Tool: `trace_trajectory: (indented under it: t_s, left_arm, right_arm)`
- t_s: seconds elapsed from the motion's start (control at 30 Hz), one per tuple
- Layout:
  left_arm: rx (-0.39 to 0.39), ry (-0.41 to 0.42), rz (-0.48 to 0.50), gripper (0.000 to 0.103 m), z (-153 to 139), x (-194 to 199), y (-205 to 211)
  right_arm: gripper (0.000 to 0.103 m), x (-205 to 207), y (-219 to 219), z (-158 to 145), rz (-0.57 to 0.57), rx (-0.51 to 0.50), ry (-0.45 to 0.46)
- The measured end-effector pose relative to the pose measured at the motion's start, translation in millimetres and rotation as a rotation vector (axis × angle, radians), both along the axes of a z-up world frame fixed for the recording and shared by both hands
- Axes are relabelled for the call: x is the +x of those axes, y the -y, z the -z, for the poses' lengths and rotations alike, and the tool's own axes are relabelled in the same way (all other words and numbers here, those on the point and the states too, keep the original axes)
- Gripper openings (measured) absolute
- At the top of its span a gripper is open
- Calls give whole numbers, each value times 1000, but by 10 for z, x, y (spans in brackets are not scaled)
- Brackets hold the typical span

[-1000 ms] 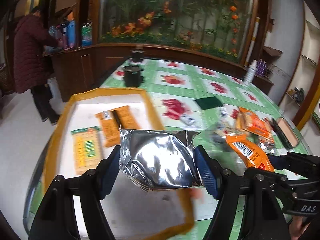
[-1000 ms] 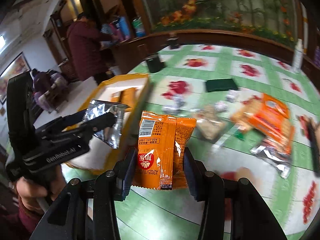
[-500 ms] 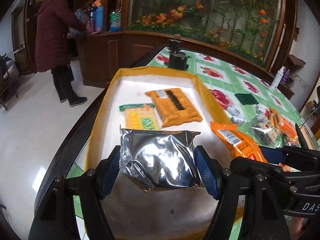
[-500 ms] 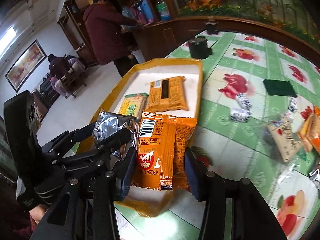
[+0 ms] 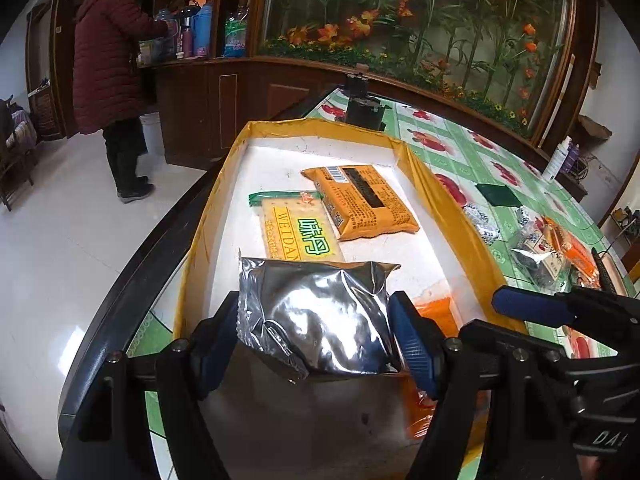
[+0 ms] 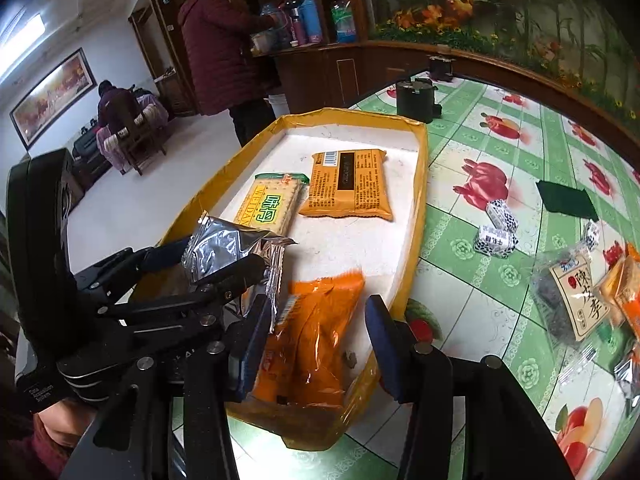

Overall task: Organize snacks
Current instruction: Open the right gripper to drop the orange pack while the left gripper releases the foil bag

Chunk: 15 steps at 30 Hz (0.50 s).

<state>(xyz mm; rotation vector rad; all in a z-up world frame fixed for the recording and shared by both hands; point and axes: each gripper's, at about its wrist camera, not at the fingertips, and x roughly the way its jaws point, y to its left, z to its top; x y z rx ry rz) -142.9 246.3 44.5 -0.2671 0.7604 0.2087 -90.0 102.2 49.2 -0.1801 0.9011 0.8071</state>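
Observation:
A silver foil packet (image 5: 316,312) hangs just above the near end of the yellow-rimmed white tray (image 5: 452,220), and my left gripper (image 5: 316,344) is shut on its two sides. My right gripper (image 6: 318,328) stands open over the tray's near right corner. An orange snack packet (image 6: 316,344) lies tilted and blurred between its fingers, clear of the right pad (image 6: 380,340). Farther back in the tray (image 6: 420,200) lie a green-and-yellow cracker pack (image 5: 300,232) and an orange-brown packet (image 5: 360,200). The left gripper (image 6: 208,256) with the foil packet also shows in the right wrist view.
To the right, on the green flowered tablecloth, lie loose snacks (image 6: 572,292), small wrapped sweets (image 6: 496,228) and a dark green square (image 6: 564,200). A black pot (image 6: 416,100) stands behind the tray. The table's dark edge (image 5: 132,272) runs along the left. A person in a dark red coat (image 5: 108,60) stands at a counter.
Both grippers have moved left from the tablecloth to over the tray. The right jaws have widened, and the orange packet has slumped from upright between the pads down into the tray.

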Motion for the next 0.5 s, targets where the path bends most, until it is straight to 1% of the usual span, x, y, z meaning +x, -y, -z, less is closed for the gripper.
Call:
trace_trajectory:
  t_s: [0.07, 0.1, 0.13, 0.17, 0.2, 0.23, 0.33, 0.4, 0.47, 0.5]
  left_arm:
    - [-10, 8, 5, 73, -8, -9, -15]
    - [-19, 14, 7, 74, -19, -14, -23]
    - [-25, 17, 8, 74, -29, -7, -22]
    - [-33, 24, 12, 74, -45, -7, -21]
    - [-35, 30, 13, 74, -56, -7, -19]
    - [-34, 38, 16, 74, -73, -11, -6]
    - [-26, 48, 25, 74, -109, 3, 47]
    - [-26, 52, 30, 74, -128, 17, 74]
    - [-24, 55, 33, 74, -140, 26, 87]
    - [-25, 58, 34, 74, -148, 32, 98]
  right_arm:
    - [55, 23, 52, -23, 2, 29, -24]
    - [59, 39, 96, -44, 7, 50, -36]
    - [67, 39, 128, -69, 9, 70, -40]
    - [71, 41, 188, -107, 15, 98, -37]
    - [78, 34, 222, -143, 26, 111, -25]
    - [80, 25, 262, -191, 47, 124, -4]
    - [81, -8, 387, -338, 80, 136, 63]
    - [83, -18, 478, -428, 112, 131, 105]
    - [88, -39, 560, -492, 136, 125, 149]
    - [96, -43, 610, -513, 143, 127, 170]
